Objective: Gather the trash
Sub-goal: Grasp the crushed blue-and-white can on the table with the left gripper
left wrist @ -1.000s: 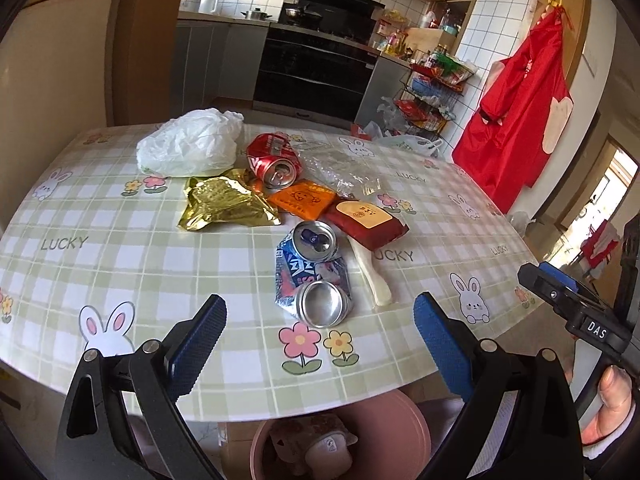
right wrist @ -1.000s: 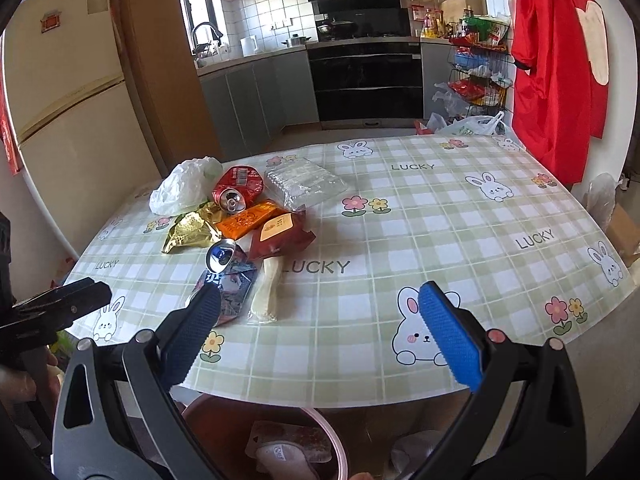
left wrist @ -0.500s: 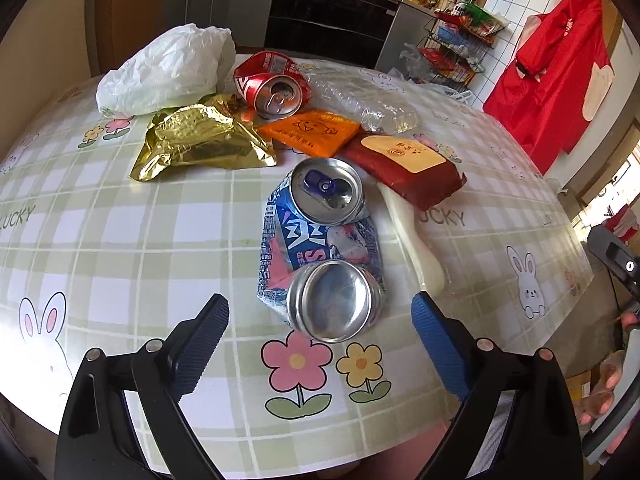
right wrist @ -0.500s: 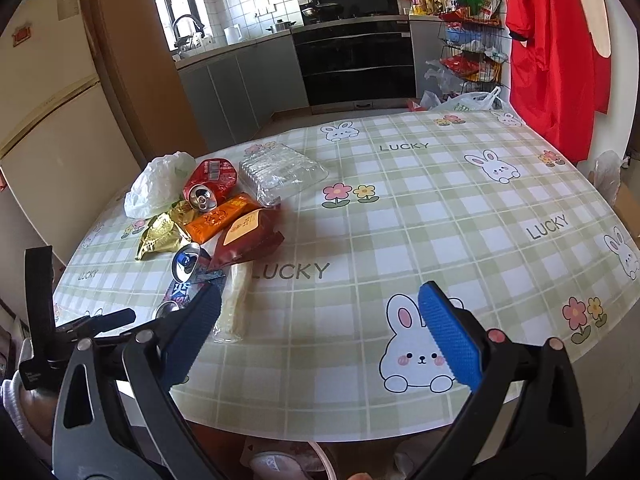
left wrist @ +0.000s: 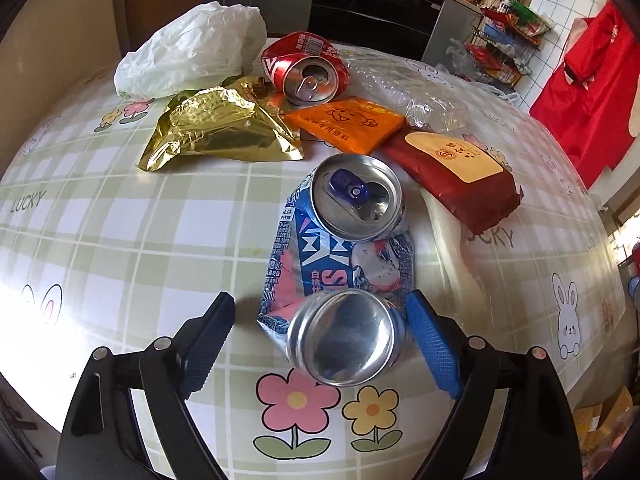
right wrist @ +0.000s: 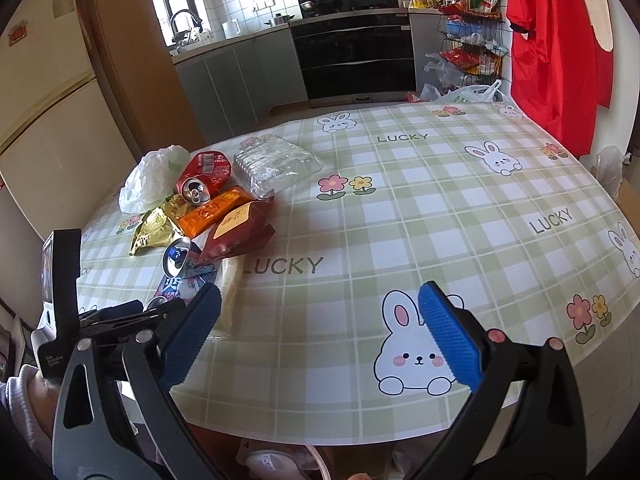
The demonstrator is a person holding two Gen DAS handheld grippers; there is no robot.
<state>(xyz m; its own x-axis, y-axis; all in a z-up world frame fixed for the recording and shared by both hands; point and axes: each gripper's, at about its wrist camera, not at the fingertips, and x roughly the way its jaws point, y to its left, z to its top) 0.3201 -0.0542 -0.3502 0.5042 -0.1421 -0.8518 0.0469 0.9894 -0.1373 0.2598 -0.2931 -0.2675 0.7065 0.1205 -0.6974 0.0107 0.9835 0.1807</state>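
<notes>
left gripper (left wrist: 320,332): dropped in close over the trash pile since a second ago; jaws just been closing a little, still spread, crushed blue can (left wrist: 340,280) now between the pads, right pad just beside the can's bottom rim, left pad apart, no pinch yet
right gripper (right wrist: 320,336): fingers spread, nothing between, hovering over bare tablecloth (right wrist: 400,216), well apart from the pile
trash location: blue can nearest the table's near edge; gold wrapper (left wrist: 220,132), red can (left wrist: 308,68), orange packet (left wrist: 352,122), dark red packet (left wrist: 460,176), white bag (left wrist: 188,48), clear plastic (left wrist: 416,96) behind it
change meaning: blue can lined up as first pick
next: likely squeeze across the can's bottom end
risk: crushed metal may slip or skid
</notes>
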